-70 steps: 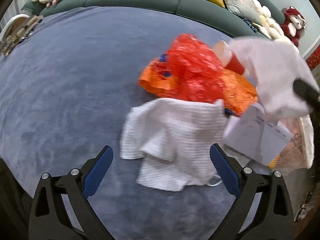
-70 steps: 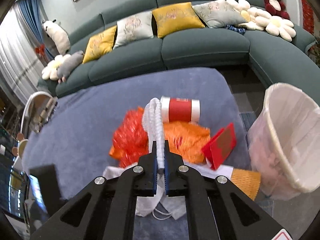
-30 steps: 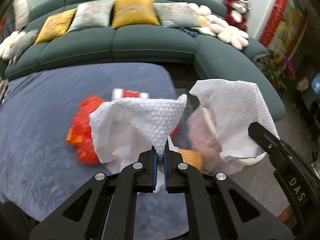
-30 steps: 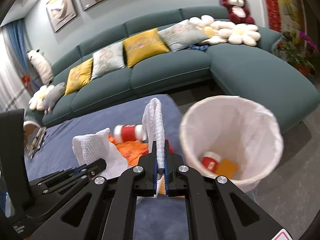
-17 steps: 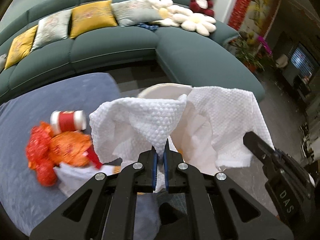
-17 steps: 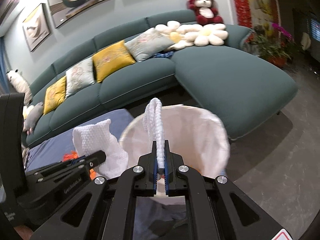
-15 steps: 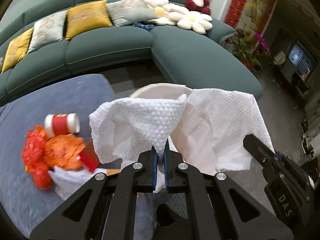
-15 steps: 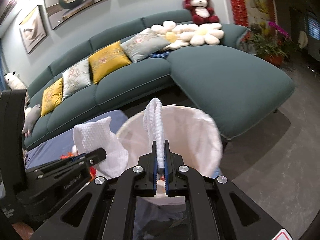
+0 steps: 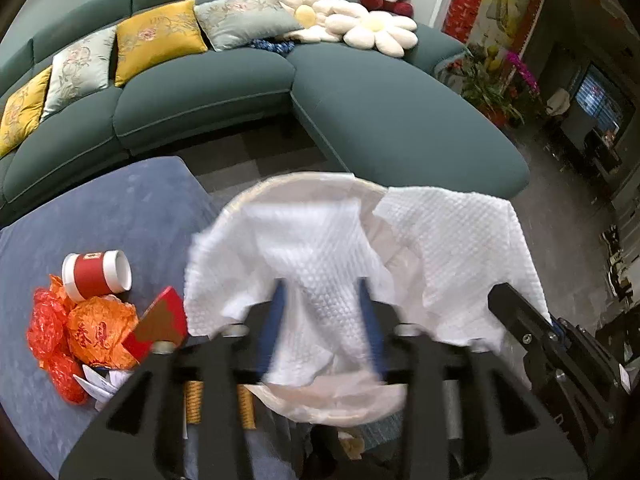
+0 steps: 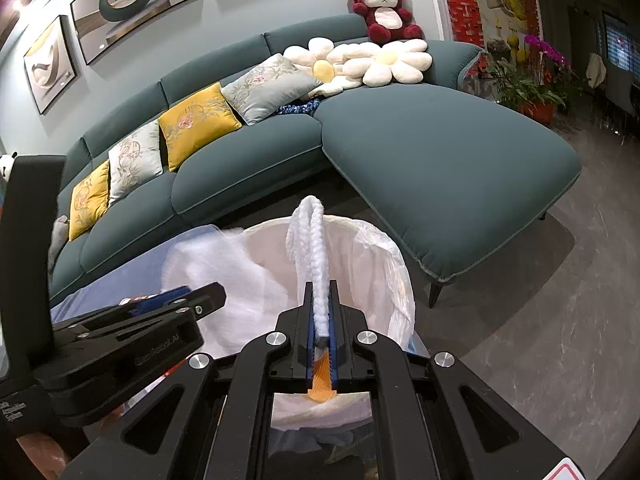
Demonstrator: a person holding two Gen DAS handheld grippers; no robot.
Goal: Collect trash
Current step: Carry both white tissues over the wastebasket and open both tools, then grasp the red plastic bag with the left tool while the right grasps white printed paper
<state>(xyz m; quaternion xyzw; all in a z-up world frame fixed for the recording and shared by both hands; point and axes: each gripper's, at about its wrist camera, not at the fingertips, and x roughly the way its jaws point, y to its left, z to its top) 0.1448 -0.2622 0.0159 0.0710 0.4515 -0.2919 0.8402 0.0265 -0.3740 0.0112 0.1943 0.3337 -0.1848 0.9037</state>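
My left gripper point(image 9: 320, 316) is open over the white-lined trash bin point(image 9: 248, 204); a white paper towel point(image 9: 288, 256), blurred, is loose between its jaws above the bin. My right gripper point(image 10: 320, 320) is shut on a second white paper towel point(image 10: 310, 236), held above the bin point(image 10: 384, 248). That towel also hangs at the right of the left wrist view point(image 9: 460, 256). On the blue rug point(image 9: 120, 208) lie a red paper cup point(image 9: 94, 276), orange and red wrappers point(image 9: 80, 332), a red card point(image 9: 158, 322) and white paper scraps point(image 9: 102, 384).
A teal sectional sofa point(image 10: 420, 152) with cushions curves behind the bin. A grey stone floor point(image 10: 540, 320) lies to the right. Potted plants point(image 10: 524, 88) stand at the far right. The left gripper's body point(image 10: 120, 340) crosses the right wrist view.
My left gripper has opened and let go of its paper towel, which is dropping toward the bin. The right gripper still holds its towel over the bin.
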